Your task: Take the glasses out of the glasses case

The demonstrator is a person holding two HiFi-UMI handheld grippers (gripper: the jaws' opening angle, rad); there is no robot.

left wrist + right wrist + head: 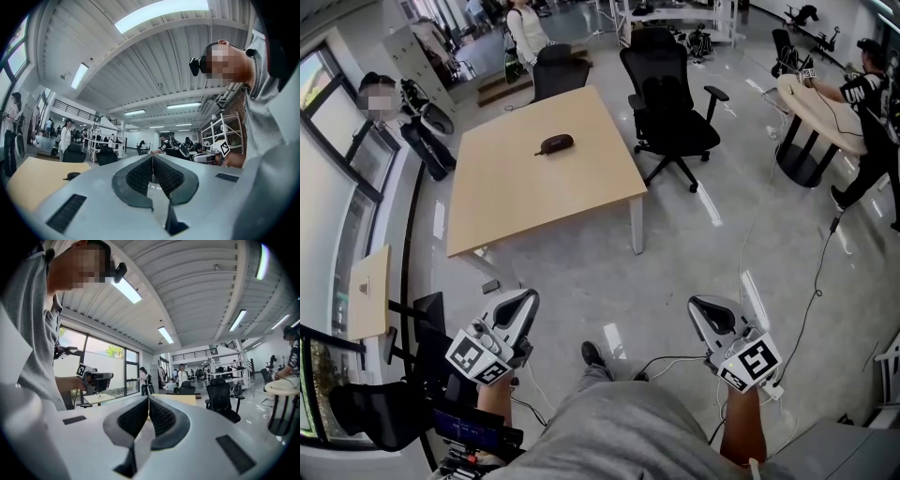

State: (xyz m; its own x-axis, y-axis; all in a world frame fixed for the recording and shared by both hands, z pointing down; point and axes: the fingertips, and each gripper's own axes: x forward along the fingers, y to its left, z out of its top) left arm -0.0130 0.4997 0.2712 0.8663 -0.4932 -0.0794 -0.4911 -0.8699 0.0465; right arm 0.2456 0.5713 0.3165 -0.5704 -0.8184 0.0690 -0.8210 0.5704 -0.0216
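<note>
At lower left of the head view, the left gripper [526, 298] is held low beside the wearer's grey-clad leg, its marker cube [478, 357] facing up. In the left gripper view its jaws [152, 157] stand pressed together with nothing between them. Both grippers hang over the grey floor [581, 281], well apart from the desk [516, 202].

Beyond the left gripper, the pale wooden desk stands alone on the floor. The glasses case [556, 143], dark and oval, lies flat on it, nearer the far edge than the near edge and roughly midway between the left and right edges. It appears shut, though at this range the seam cannot be made out. The case also shows as a small dark shape [71, 176] on the desk top [33, 180] in the left gripper view.

Just beside the desk's right edge stands a black office chair [670, 103], apart from the desk.

At lower right, the right gripper [699, 306] is held low beside the wearer's other leg, its own cube [751, 362] tilted upward. In the right gripper view its jaws [148, 400] meet along their full length and hold nothing.

At the far right edge, a person [872, 98] in dark clothing leans at a round white table [825, 117].
</note>
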